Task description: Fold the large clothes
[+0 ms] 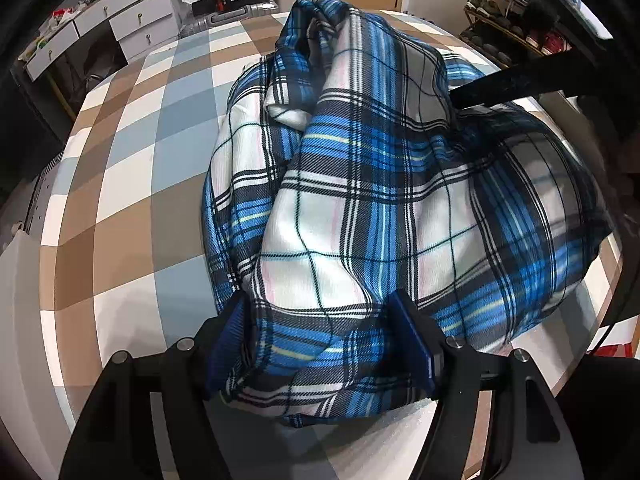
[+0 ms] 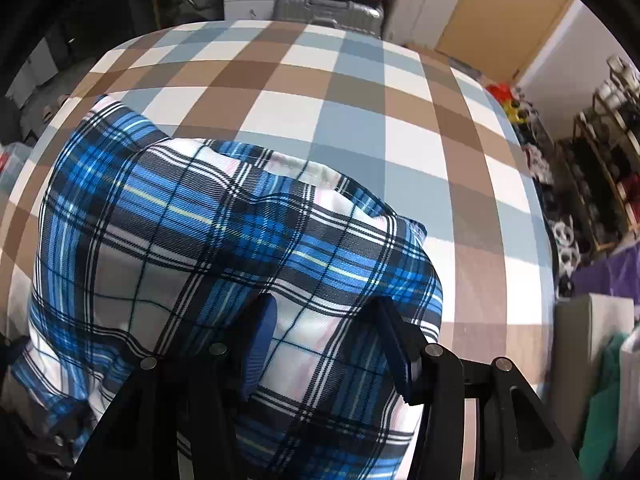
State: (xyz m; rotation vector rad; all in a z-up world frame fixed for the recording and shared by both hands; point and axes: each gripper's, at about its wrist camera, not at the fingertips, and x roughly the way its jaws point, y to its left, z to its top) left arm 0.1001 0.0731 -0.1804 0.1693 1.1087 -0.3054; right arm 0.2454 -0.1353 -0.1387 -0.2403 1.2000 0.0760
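A large blue, white and black plaid garment lies bunched on a bed with a brown, grey-blue and white checked cover. My left gripper has its blue-padded fingers on either side of a fold of the cloth at the near edge. In the right wrist view the same garment fills the lower left, and my right gripper has cloth lying between its fingers. Both jaws stand fairly wide, with fabric bunched between them. The other gripper's black arm reaches over the garment from the right.
The checked bed cover stretches far behind the garment. A white drawer unit and a silver suitcase stand beyond the bed. Shelves with shoes line the right side. A wooden door is at the back right.
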